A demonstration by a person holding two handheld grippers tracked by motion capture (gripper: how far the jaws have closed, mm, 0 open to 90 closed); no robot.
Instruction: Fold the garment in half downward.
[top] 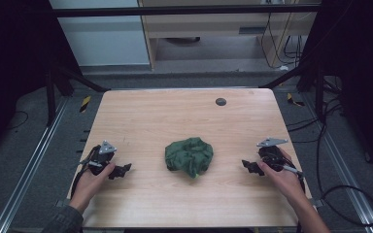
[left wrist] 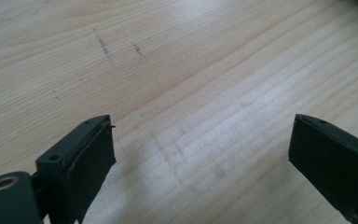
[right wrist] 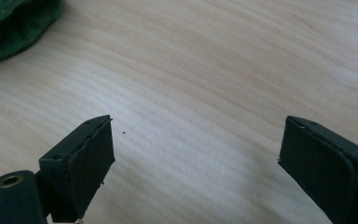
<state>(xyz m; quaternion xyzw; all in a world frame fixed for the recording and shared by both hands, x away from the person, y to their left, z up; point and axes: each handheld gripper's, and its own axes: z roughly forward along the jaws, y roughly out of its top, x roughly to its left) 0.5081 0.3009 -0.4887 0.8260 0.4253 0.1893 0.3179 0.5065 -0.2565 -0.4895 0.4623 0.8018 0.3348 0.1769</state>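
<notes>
A crumpled dark green cloth (top: 189, 155) lies in a heap near the middle of the wooden table (top: 175, 121). My left gripper (top: 124, 170) rests low on the table to the cloth's left, pointing toward it, open with bare wood between its jaws (left wrist: 200, 149). My right gripper (top: 249, 166) rests to the cloth's right, also open and empty (right wrist: 196, 144). An edge of the green cloth (right wrist: 14, 23) shows at the top left of the right gripper view, well ahead of the jaws.
A small dark round disc (top: 220, 101) sits flush near the table's far edge. Black frame rails and cables (top: 340, 194) run along both sides of the table. A person's hands hold the grippers from the near edge.
</notes>
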